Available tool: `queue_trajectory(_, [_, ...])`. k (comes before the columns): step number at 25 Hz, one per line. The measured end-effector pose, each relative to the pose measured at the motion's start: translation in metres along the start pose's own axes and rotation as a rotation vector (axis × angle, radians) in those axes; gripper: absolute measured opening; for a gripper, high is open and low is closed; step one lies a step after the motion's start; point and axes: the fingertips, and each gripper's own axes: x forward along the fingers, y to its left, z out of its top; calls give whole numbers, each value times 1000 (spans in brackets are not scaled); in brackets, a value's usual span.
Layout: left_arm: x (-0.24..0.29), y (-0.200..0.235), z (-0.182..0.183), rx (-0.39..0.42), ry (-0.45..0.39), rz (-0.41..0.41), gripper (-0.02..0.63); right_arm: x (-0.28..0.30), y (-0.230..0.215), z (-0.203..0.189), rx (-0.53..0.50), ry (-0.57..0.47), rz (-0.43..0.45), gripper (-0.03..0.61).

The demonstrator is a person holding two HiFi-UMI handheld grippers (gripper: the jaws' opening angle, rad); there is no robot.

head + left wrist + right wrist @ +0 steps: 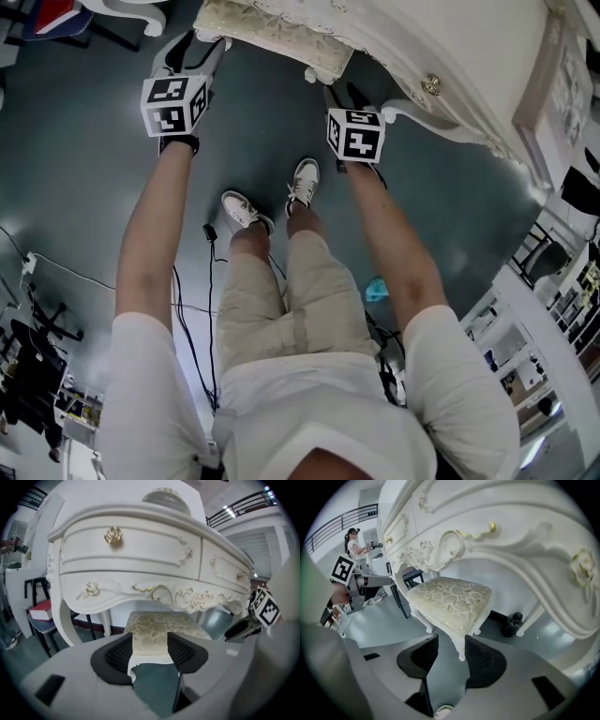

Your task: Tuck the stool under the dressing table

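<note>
Finds the stool (454,602), cream floral brocade on a white carved frame with curved legs, standing on the grey floor (379,625) partly under the dressing table (140,576), white with gilt scrollwork, its drawers (131,543) shut. Holds left gripper (150,644) and right gripper (451,644) with jaws apart, clamped on nothing, short of the stool.

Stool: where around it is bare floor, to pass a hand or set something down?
Bare floor lies between the stool and the person's shoes, and left of the stool toward the black chair legs. Crowded: under the dressing table, where a dark bottle-shaped thing stands by its leg.
</note>
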Motion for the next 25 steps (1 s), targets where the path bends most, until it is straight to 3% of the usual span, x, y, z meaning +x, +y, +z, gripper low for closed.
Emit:
queue_trajectory(3, [-39, -4, 21, -59, -44, 6, 180, -28, 20, 16, -39, -30, 27, 152])
queue_trajectory(6, [-78, -4, 35, -101, -59, 28, 33, -56, 35, 30, -7, -56, 60, 132])
queue_trajectory(10, [-120, -3, 51, -151, -83, 51, 15, -91, 44, 46, 28, -76, 78, 95])
queue_trajectory(13, [-141, -19, 57, -154, -68, -6, 15, -119, 49, 49, -1, -72, 92, 39])
queue_trajectory(15, [-169, -28, 80, -171, -111, -42, 15, -148, 53, 59, -19, -91, 100, 3])
queue_trajectory(19, [-258, -50, 115, -194, -184, -64, 14, -237, 78, 53, -4, -102, 118, 2])
queue_trajectory(25, [-306, -54, 137, -140, -209, -17, 15, -289, 92, 70, 59, -156, 155, 2])
